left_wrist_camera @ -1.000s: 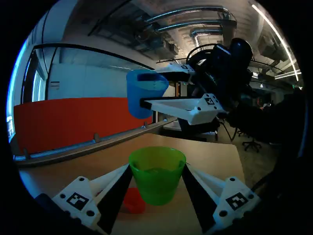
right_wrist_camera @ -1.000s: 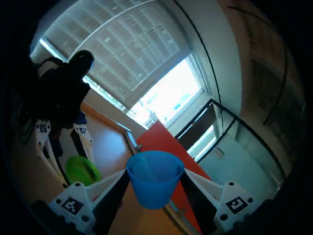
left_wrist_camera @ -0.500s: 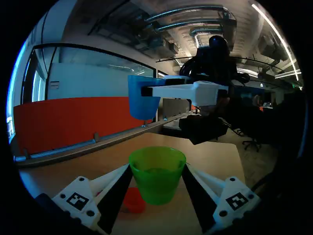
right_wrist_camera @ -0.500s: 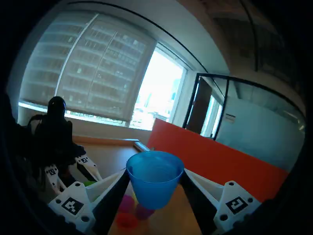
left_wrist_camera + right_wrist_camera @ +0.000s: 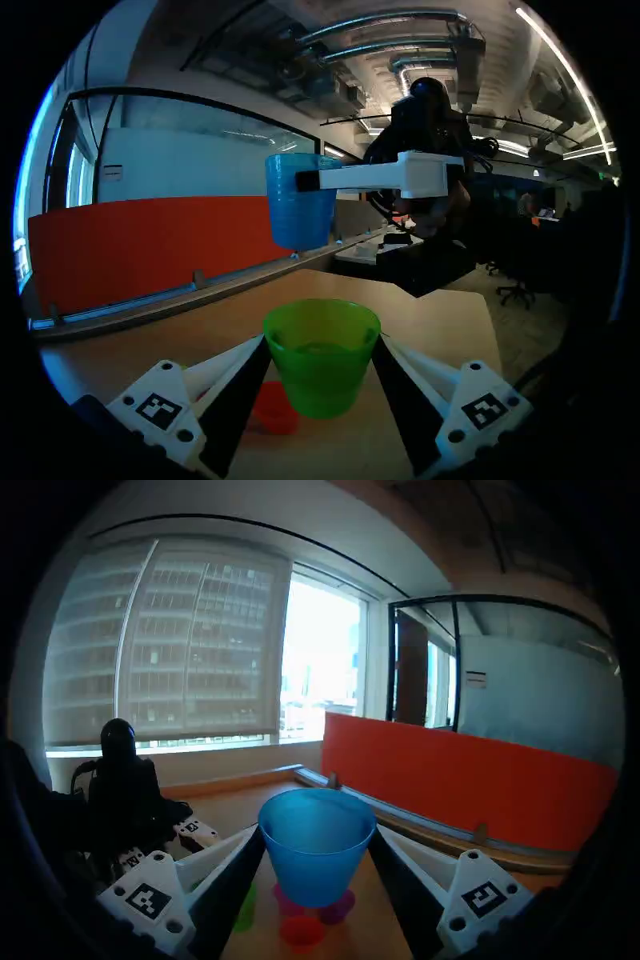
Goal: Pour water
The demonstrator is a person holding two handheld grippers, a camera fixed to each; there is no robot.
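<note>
Left gripper view: the left gripper (image 5: 322,352) has its fingers clamped on the green cup (image 5: 322,380) near the surface (image 5: 432,312). Above, the right gripper (image 5: 320,178) pinches the blue cup (image 5: 296,220), now swung back upright. The pour looks finished.

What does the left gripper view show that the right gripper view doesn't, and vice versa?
Left gripper view: the green cup seen whole, held by the left tool, liquid visible inside; ceiling pipes overhead.
Right gripper view: bright windows with blinds, and magenta cups below the blue cup.
Both: the blue cup upright in the right tool, the orange partition, the wooden table.
</note>
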